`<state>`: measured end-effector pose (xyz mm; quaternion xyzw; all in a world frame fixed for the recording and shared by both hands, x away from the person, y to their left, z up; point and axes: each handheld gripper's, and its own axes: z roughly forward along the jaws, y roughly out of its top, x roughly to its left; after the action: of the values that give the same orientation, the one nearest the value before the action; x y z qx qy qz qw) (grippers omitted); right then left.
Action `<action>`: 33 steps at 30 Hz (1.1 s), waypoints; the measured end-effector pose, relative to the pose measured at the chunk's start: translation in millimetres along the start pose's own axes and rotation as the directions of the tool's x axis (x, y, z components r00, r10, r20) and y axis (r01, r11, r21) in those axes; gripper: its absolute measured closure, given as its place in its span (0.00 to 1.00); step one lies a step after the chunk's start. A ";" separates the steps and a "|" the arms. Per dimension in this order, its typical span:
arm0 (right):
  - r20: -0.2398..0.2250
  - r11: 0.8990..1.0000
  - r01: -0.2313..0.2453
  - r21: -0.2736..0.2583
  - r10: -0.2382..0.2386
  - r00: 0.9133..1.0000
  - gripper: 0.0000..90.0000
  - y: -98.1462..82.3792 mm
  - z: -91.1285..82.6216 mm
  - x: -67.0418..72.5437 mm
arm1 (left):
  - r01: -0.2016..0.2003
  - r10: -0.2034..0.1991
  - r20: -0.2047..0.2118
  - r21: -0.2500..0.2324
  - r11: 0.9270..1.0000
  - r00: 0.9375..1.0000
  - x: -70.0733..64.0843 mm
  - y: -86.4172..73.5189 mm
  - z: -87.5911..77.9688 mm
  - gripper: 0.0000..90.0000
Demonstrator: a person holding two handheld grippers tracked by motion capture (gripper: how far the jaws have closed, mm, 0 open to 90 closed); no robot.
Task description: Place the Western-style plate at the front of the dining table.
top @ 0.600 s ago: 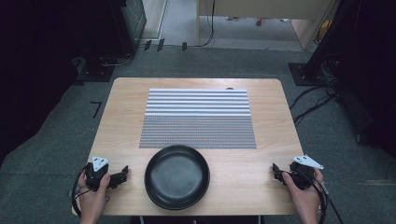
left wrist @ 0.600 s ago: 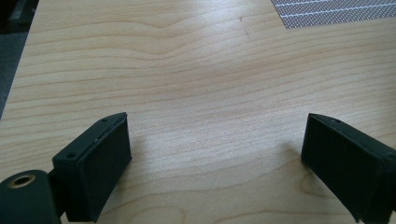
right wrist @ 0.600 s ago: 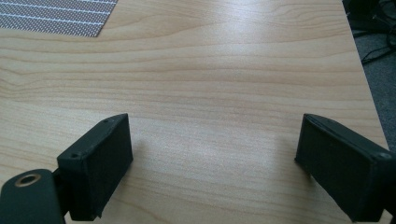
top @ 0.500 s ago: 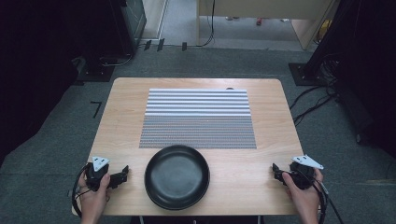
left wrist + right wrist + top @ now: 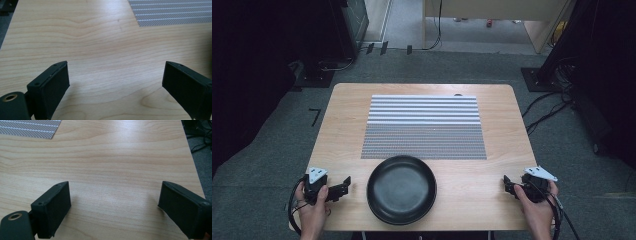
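Left gripper (image 5: pixel 343 186) gaping wide over bare wooden table (image 5: pixel 347 125), gripping nothing, right gripper (image 5: pixel 508 185) likewise spread and empty, black pan (image 5: pixel 401 189) between them, striped grey mat (image 5: pixel 424 127) just beyond the pan.

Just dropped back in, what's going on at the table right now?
Nothing is being handled at this moment. A person holds the left gripper and the right gripper at the near corners of the wooden table, both with jaws wide apart and nothing between them. A black pan sits between them at the near edge, its far rim overlapping the striped mat.
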<state>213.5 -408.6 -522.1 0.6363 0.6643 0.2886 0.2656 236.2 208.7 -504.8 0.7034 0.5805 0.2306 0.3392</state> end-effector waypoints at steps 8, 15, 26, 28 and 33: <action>-0.012 0.999 -0.002 -0.037 0.002 1.000 0.11 4.9 -7.7 9.5 | 0.023 -0.021 0.040 -0.057 0.998 0.999 -6.5 4.0 -9.5 0.08; -0.027 0.998 -0.009 -0.055 0.007 1.000 0.11 7.2 -12.0 19.0 | 0.028 -0.024 0.059 -0.065 0.998 0.998 -14.0 5.0 -11.3 0.08; -0.067 0.998 -0.024 -0.062 0.019 0.998 0.11 10.1 -14.5 30.9 | 0.006 0.000 0.090 -0.070 0.998 0.996 -29.2 6.0 -12.9 0.08; -0.072 0.998 -0.024 -0.066 0.020 0.997 0.11 10.5 -15.5 33.2 | 0.006 0.001 0.092 -0.074 0.997 0.996 -30.7 6.3 -14.1 0.08; -0.082 0.997 -0.026 -0.074 0.020 0.996 0.11 11.6 -17.6 37.5 | 0.005 0.002 0.096 -0.079 0.997 0.995 -33.7 6.6 -15.2 0.08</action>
<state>207.0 -371.7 -501.0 0.6215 0.6557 0.3418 0.2588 222.3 178.4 -487.5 0.6993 0.5543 0.2191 0.3947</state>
